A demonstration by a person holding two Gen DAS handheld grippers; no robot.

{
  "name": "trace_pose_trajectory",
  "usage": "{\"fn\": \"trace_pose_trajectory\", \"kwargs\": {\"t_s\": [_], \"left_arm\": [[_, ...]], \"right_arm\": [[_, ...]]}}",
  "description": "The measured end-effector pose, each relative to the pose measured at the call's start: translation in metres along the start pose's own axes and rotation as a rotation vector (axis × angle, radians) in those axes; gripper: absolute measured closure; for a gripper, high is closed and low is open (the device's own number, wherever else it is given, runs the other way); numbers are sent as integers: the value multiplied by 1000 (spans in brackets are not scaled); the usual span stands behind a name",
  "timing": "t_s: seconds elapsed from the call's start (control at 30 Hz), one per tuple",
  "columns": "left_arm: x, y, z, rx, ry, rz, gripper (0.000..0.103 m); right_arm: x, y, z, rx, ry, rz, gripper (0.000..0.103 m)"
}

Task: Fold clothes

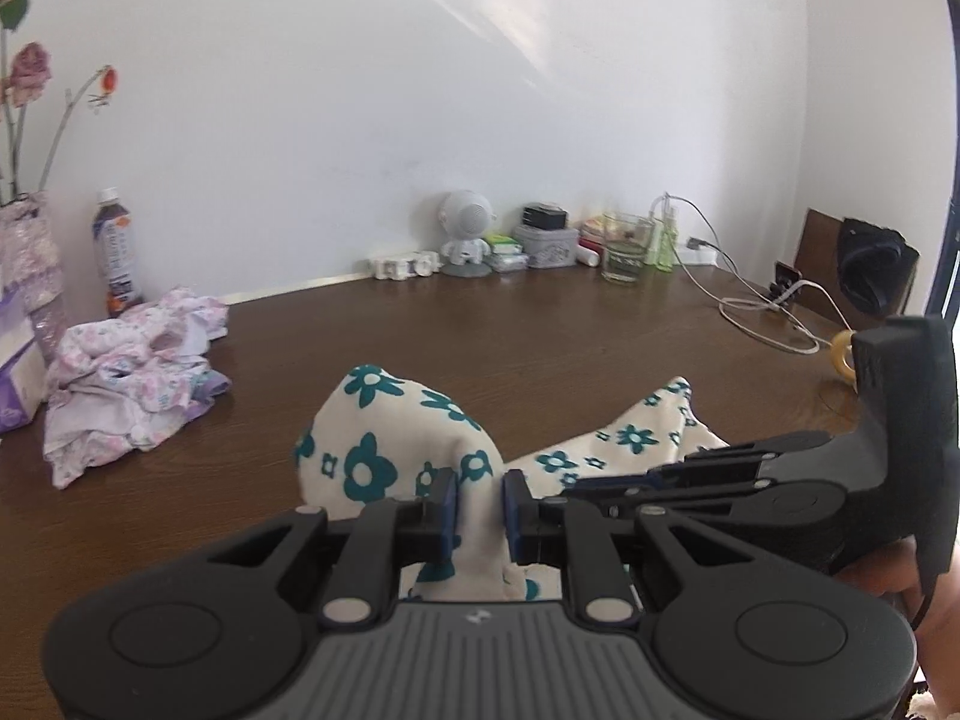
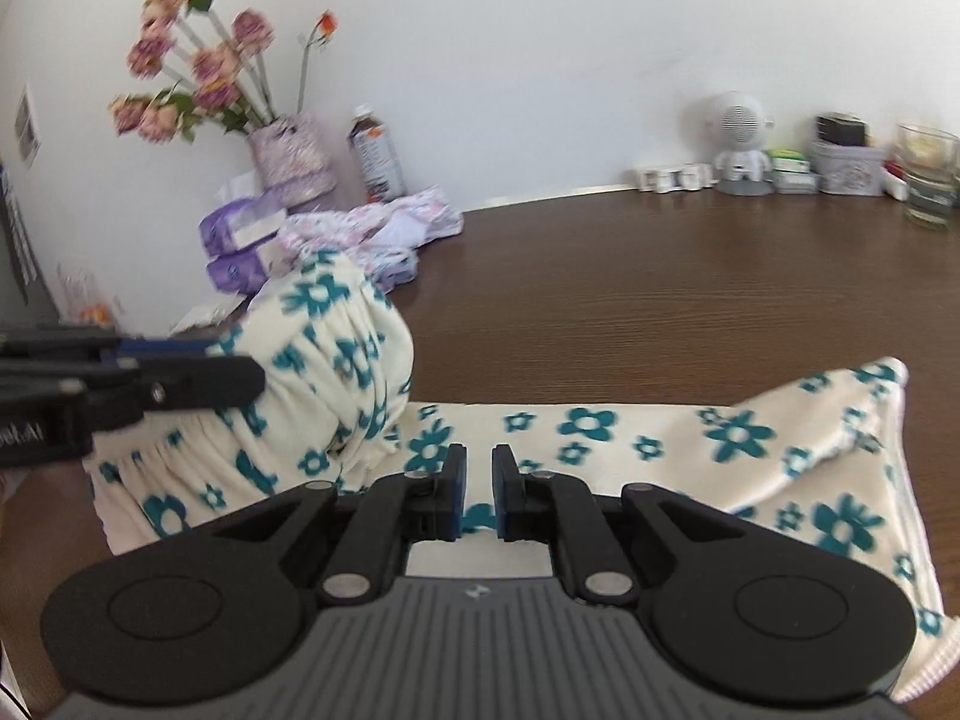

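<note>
1. Cloth – a cream garment (image 2: pixel 600 438) printed with teal flowers – lies on the brown table (image 2: pixel 660 300) near its front edge, one part flat in a band, one end lifted into a bunched hump.
2. Left gripper (image 1: pixel 480 504) pinches a raised fold of that garment between its blue pads; fabric fills the gap and puffs up on both sides.
3. Right gripper (image 2: pixel 477 489) hovers low over the flat band with its jaws nearly together; whether any cloth is caught between them, I cannot tell.
4. Handling, as I judge it: light, soft and limp, so it sags and creases wherever it is not held, and will not keep a shape by itself. A thin single layer could slip from the pads.
5. Best hold is likely a hem or corner – the trimmed corner at the right end of the band looks easy to reach – with the two grippers well apart so the cloth hangs straight.
6. Room: the middle of the table beyond the garment is bare wood. A heap of pink and purple clothes (image 1: pixel 132 378) sits toward the left edge, and a glass (image 1: pixel 627 252) and cables (image 1: pixel 768 306) line the back and right edges.
</note>
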State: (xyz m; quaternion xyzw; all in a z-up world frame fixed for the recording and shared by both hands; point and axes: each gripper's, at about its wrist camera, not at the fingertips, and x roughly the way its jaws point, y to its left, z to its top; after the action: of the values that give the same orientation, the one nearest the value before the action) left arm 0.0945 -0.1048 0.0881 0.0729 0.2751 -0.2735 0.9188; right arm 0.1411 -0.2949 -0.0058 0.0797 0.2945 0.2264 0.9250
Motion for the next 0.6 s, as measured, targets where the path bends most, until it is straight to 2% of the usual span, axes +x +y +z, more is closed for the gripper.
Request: {"fn": "trace_pose_trajectory", "kwargs": {"t_s": [0.13,0.4,0.53,0.6], "left_arm": [[25,-17,-2,15,44,-45,88],[66,-47,-10,44,83,-58,86],[66,-47,-9,20,81,-109,77],[56,-39,-5,-18,69,-146,76]], "right_arm": [[-15,-18,-6,68,-37,-30,94],[-32,-39,-22,146,-48,-68,93],[-38,-46,-28,181,-51,-80,94],[-42,-49,-29,198,-54,-82,94]]}}
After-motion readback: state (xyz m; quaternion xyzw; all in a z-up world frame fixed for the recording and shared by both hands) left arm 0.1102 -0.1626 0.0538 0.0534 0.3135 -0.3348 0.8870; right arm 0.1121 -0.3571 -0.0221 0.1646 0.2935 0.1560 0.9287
